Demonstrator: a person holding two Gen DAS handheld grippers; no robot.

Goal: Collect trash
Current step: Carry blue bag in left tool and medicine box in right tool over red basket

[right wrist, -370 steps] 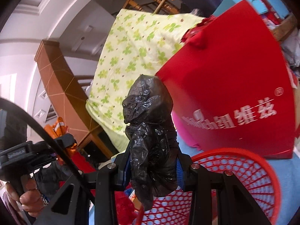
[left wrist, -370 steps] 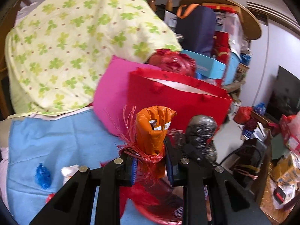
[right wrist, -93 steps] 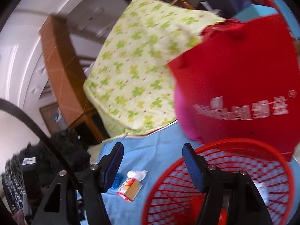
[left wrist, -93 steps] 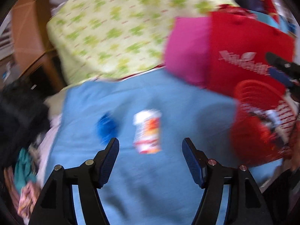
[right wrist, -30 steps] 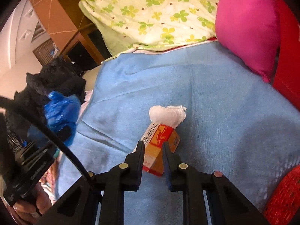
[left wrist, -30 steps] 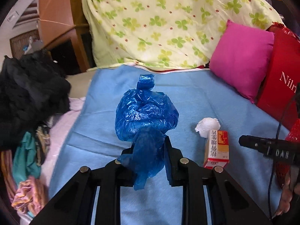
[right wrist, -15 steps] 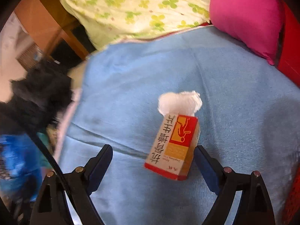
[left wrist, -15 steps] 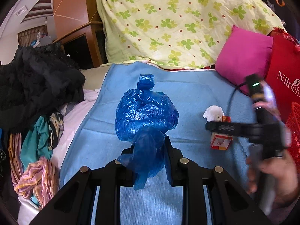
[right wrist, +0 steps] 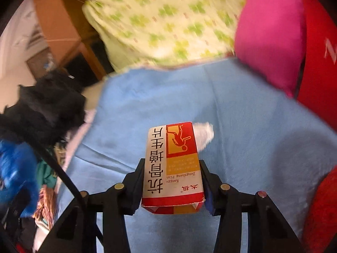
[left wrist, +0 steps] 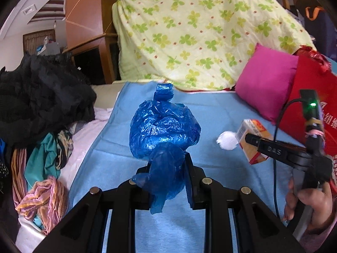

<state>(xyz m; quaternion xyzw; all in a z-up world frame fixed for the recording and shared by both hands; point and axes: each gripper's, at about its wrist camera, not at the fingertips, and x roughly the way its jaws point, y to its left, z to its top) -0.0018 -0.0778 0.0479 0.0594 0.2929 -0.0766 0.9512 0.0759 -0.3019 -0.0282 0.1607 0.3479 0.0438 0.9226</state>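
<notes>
My left gripper (left wrist: pixel 166 164) is shut on the tail of a crumpled blue plastic bag (left wrist: pixel 164 130), held up over the light blue blanket (left wrist: pixel 210 109). My right gripper (right wrist: pixel 171 168) has its jaws closing on a red, orange and white cardboard box (right wrist: pixel 171 158); the pads press its two long sides. In the left wrist view that box (left wrist: pixel 250 135) hangs tilted above the blanket, with a black finger (left wrist: pixel 263 146) across it and a person's hand (left wrist: pixel 309 206) on the handle. A white tissue wad (left wrist: pixel 227 140) lies on the blanket just past the box.
A pink cushion (left wrist: pixel 265 78) and a red paper bag (left wrist: pixel 316 97) stand at the right. A clover-print quilt (left wrist: pixel 200 31) rises at the back. Black fabric (left wrist: pixel 42 94) and coloured clothes (left wrist: pixel 42 189) pile up on the left. A red basket (right wrist: pixel 324 210) shows at the right edge.
The right jaws, wide around the box lying on the blanket half a second ago, have closed on it and raised it. The left gripper has drifted back with the blue bag.
</notes>
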